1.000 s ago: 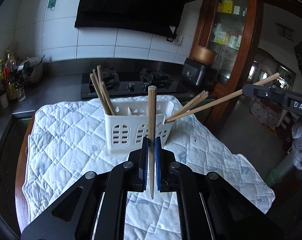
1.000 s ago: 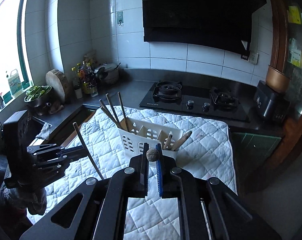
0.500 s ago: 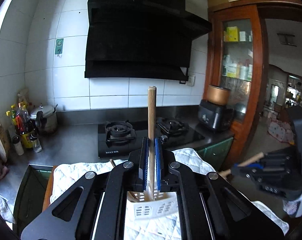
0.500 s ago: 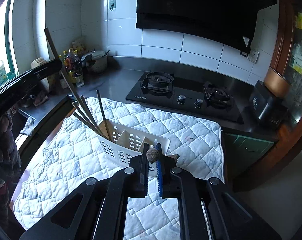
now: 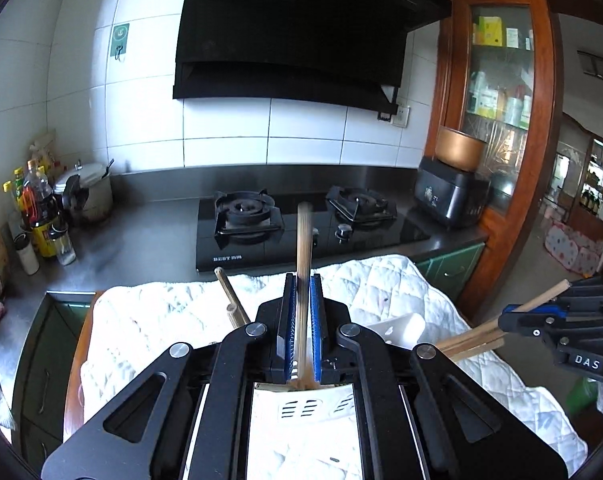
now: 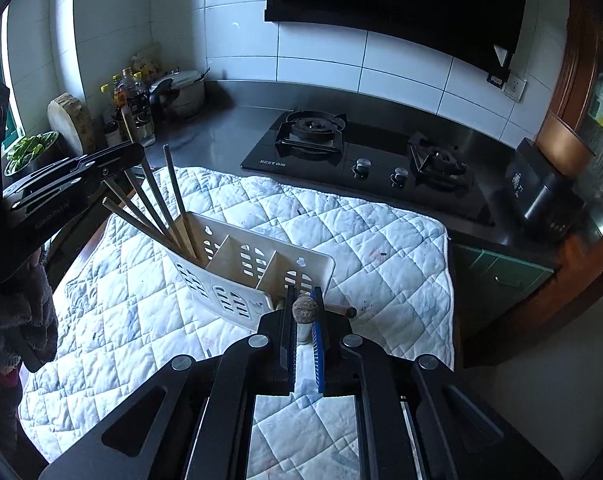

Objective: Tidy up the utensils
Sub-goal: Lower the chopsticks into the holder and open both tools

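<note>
A white slotted utensil caddy (image 6: 245, 268) stands on the quilted mat (image 6: 361, 240); it also shows under my fingers in the left wrist view (image 5: 313, 404). Several wooden chopsticks (image 6: 157, 208) lean in its left compartment. My left gripper (image 5: 302, 316) stands over that compartment with its jaws slightly apart around a blurred wooden chopstick (image 5: 303, 248) that is sliding down. It shows in the right wrist view (image 6: 81, 176). My right gripper (image 6: 303, 320) is shut on another wooden chopstick (image 6: 304, 309), seen end-on, above the caddy's right compartment; it shows in the left wrist view (image 5: 557, 320).
A black two-burner gas hob (image 5: 301, 224) sits behind the mat. Oil bottles (image 5: 41, 216) and a pot (image 5: 89, 192) stand at the left of the steel counter. A black appliance (image 5: 449, 200) stands at the right, by a wooden cabinet (image 5: 501, 120).
My left gripper has come down over the caddy's left compartment and its chopstick has started to slip down between the pads. My right gripper has moved closer to the caddy's right end.
</note>
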Motion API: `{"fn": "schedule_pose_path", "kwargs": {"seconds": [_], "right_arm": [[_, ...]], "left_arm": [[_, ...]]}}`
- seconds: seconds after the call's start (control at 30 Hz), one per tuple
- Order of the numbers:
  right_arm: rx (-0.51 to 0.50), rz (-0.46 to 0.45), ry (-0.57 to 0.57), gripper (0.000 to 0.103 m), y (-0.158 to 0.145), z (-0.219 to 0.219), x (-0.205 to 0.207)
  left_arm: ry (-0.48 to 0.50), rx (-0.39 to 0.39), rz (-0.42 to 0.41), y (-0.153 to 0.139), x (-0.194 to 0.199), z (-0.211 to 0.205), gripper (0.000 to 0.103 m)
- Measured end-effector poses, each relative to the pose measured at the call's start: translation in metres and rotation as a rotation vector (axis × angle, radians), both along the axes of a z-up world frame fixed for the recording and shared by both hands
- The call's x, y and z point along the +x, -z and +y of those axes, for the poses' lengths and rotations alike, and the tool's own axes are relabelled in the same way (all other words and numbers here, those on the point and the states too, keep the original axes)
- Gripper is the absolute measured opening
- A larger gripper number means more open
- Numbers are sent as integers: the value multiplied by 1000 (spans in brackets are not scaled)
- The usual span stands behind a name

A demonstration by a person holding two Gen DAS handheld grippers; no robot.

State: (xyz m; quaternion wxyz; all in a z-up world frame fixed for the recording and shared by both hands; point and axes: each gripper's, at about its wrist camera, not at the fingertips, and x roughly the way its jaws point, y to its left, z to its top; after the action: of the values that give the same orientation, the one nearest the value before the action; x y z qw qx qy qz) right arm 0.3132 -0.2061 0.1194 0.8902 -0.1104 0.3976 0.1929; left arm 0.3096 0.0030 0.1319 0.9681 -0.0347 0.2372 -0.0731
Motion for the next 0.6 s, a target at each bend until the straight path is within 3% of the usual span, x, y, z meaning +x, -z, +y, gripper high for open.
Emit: {"fn": "schedule_pose_path", "kwargs": {"seconds": [0.27, 0.33, 0.37, 0.4, 0.43, 0.47, 0.53, 0.6], "right_arm": [[54, -31, 2, 9, -9, -2, -5], [61, -56, 1, 15, -16, -3, -15], [73, -71, 1, 19, -20, -5, -21], [83, -82, 1, 23, -23, -7, -28], [90, -98, 1, 25, -26, -8, -36], [96, -113, 2, 25, -28, -10, -43], [117, -131, -2, 33, -29, -13, -60], [122, -159, 1, 38, -28, -15, -78]], "left_arm": [[12, 10, -16, -5, -16, 1, 9], [16, 20, -28, -9, -27, 1, 10], [15, 22, -35, -10, -34, 2, 15], [14, 20, -45, -12, -42, 2, 38], [5, 21, -56, -14, -50, 2, 50], [-1, 25, -74, -14, -62, 2, 56], [15, 30, -86, -14, -79, 2, 56], [10, 37, -92, -12, -98, 3, 63]]}}
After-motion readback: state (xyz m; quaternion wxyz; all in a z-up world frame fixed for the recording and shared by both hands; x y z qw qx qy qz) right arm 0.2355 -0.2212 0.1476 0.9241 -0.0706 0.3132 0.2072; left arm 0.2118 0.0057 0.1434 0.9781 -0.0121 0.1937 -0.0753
